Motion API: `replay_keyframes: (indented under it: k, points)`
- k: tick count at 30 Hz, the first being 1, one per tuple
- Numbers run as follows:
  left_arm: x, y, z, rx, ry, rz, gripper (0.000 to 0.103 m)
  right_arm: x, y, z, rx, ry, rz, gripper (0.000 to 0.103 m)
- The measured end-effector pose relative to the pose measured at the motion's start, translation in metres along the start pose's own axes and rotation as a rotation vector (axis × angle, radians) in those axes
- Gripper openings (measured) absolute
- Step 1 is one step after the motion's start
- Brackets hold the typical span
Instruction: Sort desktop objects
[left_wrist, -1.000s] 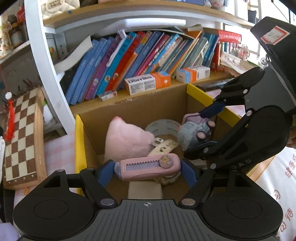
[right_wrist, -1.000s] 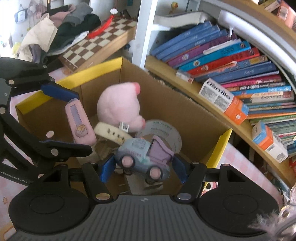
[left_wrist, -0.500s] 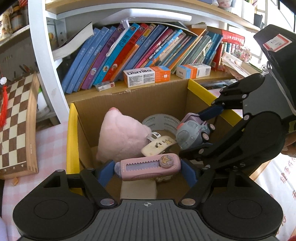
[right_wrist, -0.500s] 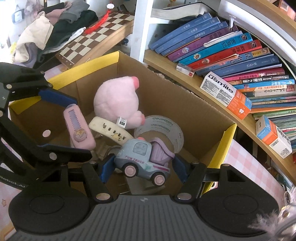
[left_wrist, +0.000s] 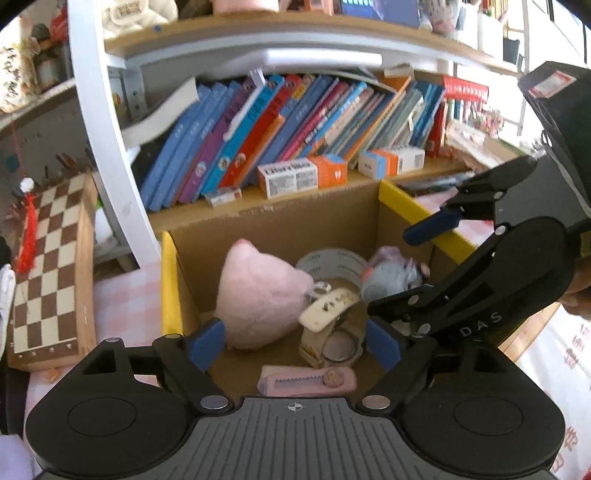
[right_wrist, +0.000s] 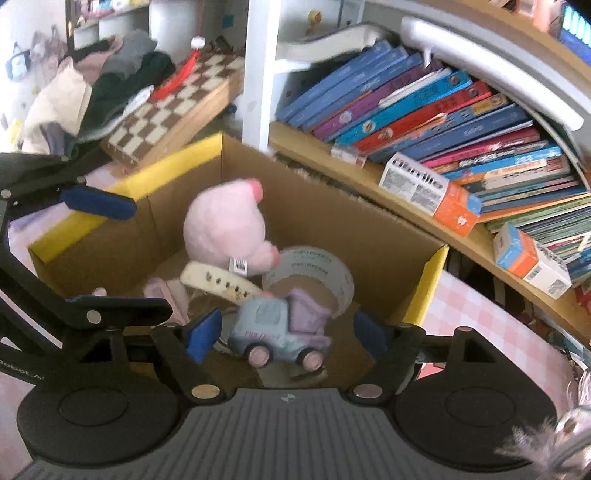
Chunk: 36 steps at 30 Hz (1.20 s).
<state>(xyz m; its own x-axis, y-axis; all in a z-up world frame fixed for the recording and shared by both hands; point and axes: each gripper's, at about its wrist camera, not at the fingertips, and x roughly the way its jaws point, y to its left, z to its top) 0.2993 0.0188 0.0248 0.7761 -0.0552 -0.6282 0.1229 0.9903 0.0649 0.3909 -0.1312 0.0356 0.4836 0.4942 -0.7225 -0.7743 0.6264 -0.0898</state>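
Left gripper (left_wrist: 295, 341): jaws wide and have just been opening; nothing between the pads. The pink utility knife (left_wrist: 308, 380) lies on the box floor just below them.
Right gripper (right_wrist: 286, 332): jaws wide, also just been opening. The toy truck (right_wrist: 280, 332) sits between the pads but clear of both, blurred, apparently dropping or settling.
Container: cardboard box (left_wrist: 280, 221) with yellow-edged flaps, standing in front of the bookshelf (left_wrist: 295, 55).
Contents: pink plush toy (left_wrist: 258, 295) at the back left; tape roll (left_wrist: 332, 264) behind; cream strap (left_wrist: 327, 308) leaning across a watch-like ring; knife at the near wall; truck at the right.
Risk 1: truck lands on its wheels beside the tape roll and may roll or tip against it; cause, release from above onto cluttered contents.
Risk 2: both grippers crowd the box mouth; withdrawing together could knock one against the other or catch a flap.
Risk 3: a low finger could snag the strap on the way out and drag it.
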Motion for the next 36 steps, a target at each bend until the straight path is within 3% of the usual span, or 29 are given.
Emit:
replay_keyframes:
  k: [6, 16, 28, 36]
  points:
    - [-0.036, -0.003, 0.003, 0.003, -0.084, 0.031, 0.096, -0.039, 0.001, -0.002, 0.085, -0.088, -0.036, 0.086]
    - [-0.092, -0.006, -0.015, -0.042, -0.162, 0.037, 0.097, -0.097, 0.017, -0.028, 0.197, -0.157, -0.095, 0.087]
    - [-0.127, -0.019, -0.068, -0.056, -0.116, 0.03, 0.097, -0.127, 0.071, -0.085, 0.305, -0.135, -0.186, 0.088]
    - [-0.155, -0.03, -0.109, -0.084, -0.088, 0.074, 0.097, -0.144, 0.12, -0.131, 0.403, -0.109, -0.238, 0.088]
